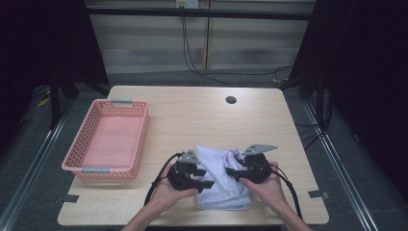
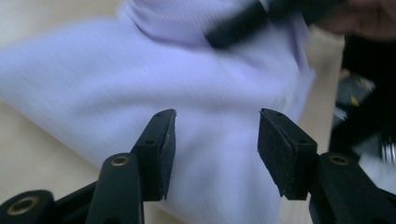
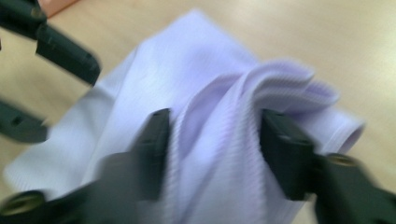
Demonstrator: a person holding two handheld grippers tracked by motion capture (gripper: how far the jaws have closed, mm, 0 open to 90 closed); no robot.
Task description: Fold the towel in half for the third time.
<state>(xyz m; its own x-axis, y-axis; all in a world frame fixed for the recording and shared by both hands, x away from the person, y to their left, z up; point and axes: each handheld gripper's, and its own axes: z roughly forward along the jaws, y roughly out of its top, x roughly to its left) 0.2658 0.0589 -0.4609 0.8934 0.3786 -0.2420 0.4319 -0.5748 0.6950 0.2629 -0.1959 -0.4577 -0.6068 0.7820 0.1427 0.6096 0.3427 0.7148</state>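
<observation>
Scene: a person at a pale wooden surface point(image 1: 192, 120) works a folded garment with a hand-held gripper in each hand, forearms entering from the near edge
Garment: a white ribbed garment point(image 1: 222, 178), loosely folded with a small label near its front hem, lies on the near half of the surface, between the two grippers and well apart from the basket
Left gripper: the left gripper point(image 1: 208, 177) sits at the garment's left edge, held in the person's left hand point(image 1: 169, 192); in the left gripper view its fingers point(image 2: 161, 154) stand spread wide over the white cloth, with fabric showing between them and nothing pinched
Right gripper: the right gripper point(image 1: 230, 170) rests on the garment's right side, held in the right hand point(image 1: 269, 185); in the right gripper view its fingers point(image 3: 154, 140) are spread on either side of a raised ridge of bunched cloth, and blur makes it impossible to tell whether they touch it
Fabric detail: the right gripper view shows a rolled, gathered fold rising at the garment's far corner, with the left gripper's dark fingers at the upper left
Basket: a pink perforated plastic basket point(image 1: 139, 139) with grey handle clips stands at the left side of the surface
Surroundings: a round cable hole point(image 1: 231, 100) marks the far part of the surface; black cables trail from both grippers toward the person
</observation>
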